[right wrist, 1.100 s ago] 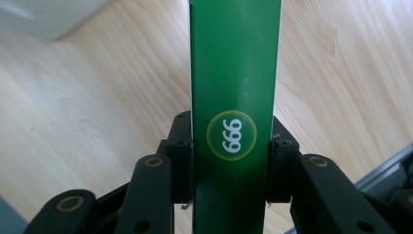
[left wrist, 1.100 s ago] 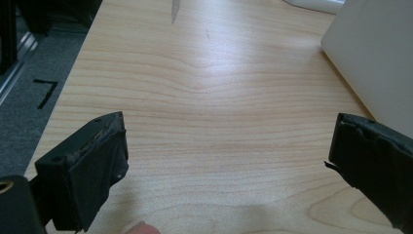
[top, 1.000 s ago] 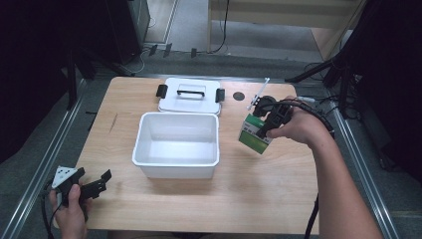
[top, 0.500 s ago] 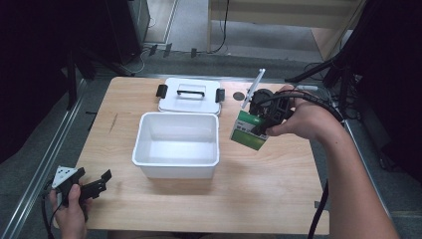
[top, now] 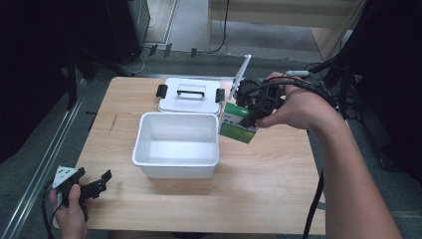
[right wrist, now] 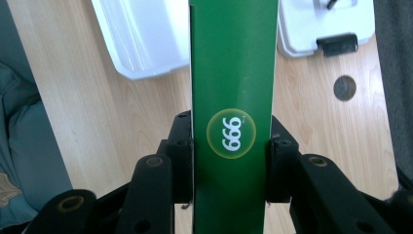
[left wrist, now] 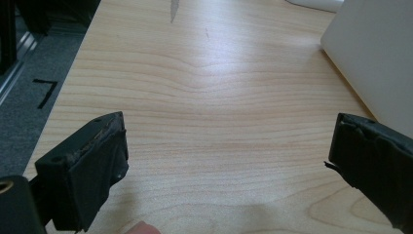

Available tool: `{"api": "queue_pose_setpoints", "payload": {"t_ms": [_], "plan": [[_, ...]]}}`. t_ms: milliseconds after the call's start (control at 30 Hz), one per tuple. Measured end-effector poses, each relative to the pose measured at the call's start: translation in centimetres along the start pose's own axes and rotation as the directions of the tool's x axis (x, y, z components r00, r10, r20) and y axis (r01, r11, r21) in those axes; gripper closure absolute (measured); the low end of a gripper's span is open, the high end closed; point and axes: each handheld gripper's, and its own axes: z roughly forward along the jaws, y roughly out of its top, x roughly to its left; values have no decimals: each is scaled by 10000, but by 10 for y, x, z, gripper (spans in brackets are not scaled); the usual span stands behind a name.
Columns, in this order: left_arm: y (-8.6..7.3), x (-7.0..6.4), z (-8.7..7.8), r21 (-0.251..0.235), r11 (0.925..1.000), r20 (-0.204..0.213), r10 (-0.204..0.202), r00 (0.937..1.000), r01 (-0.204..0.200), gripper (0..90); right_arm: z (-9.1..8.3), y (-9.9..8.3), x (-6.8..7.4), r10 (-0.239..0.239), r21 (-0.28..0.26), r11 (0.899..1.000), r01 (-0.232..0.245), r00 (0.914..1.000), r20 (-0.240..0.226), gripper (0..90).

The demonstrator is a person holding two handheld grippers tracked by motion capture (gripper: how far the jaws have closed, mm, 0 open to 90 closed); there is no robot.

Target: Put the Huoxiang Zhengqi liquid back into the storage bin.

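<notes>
step: carrying green box (top: 239, 124) to white bin (top: 176, 144) | right hand-held gripper (top: 255, 110) clamped on box, above bin's right rim | left hand-held gripper (top: 94, 185) apart, surface's near-left corner | next: lower inside, release

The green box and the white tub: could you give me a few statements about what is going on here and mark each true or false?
1. The right gripper has its jaws clamped on the green box. True.
2. The green box already lies inside the white tub. False: it is held in the air beside the tub's right rim.
3. The left gripper is shut on a pen. False: its jaws stand wide apart over bare wood with nothing between them.
4. The white lid with a black handle lies on the table behind the tub. True.
5. The tub is full of water. False: it looks empty.
</notes>
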Motion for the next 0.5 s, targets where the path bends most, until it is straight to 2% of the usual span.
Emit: {"api": "queue_pose_setpoints", "payload": {"t_ms": [100,200,300,333,400,500], "plan": [[0,0,0,11,10000,8,-8,10000,8,15,1,7,1,-103,-9,9999,103,9999,-17,646],[0,0,0,15,10000,11,-22,10000,22,15,4,26,3,-382,-109,9992,381,9992,-85,646],[0,0,0,12,10000,8,-22,10000,22,15,6,35,4,-486,-169,9987,483,9987,-146,646],[0,1,0,23,10000,17,-28,10000,28,15,8,45,6,-747,-250,9969,742,9970,-191,646],[0,1,0,22,10000,20,-35,10000,35,15,8,48,7,-814,-265,9964,808,9965,-193,646],[0,1,0,20,10000,30,-52,10000,52,15,12,62,10,-1143,-291,9931,1136,9932,-211,646]]}}
